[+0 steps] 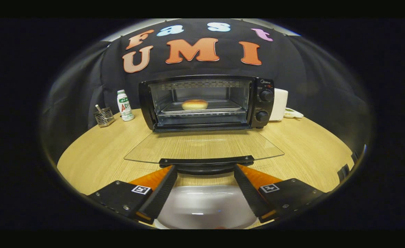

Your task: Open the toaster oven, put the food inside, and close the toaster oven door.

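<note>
The black toaster oven (205,103) stands at the back of the round wooden table (312,151), its glass door (205,146) folded down flat toward me. Inside, a golden bun (194,104) rests on the metal tray (223,107). The door's black handle (206,161) lies just ahead of my fingertips. My gripper (205,169) is open, its fingers spread wide to either side below the handle and gripping nothing. An empty white plate (205,206) sits on the table low between the fingers.
Left of the oven stand a white bottle with a green label (124,105) and a wire mesh holder (104,116). To the oven's right are a white appliance (280,103) and a small dish (293,113). Two control knobs (266,95) sit on the oven's right panel.
</note>
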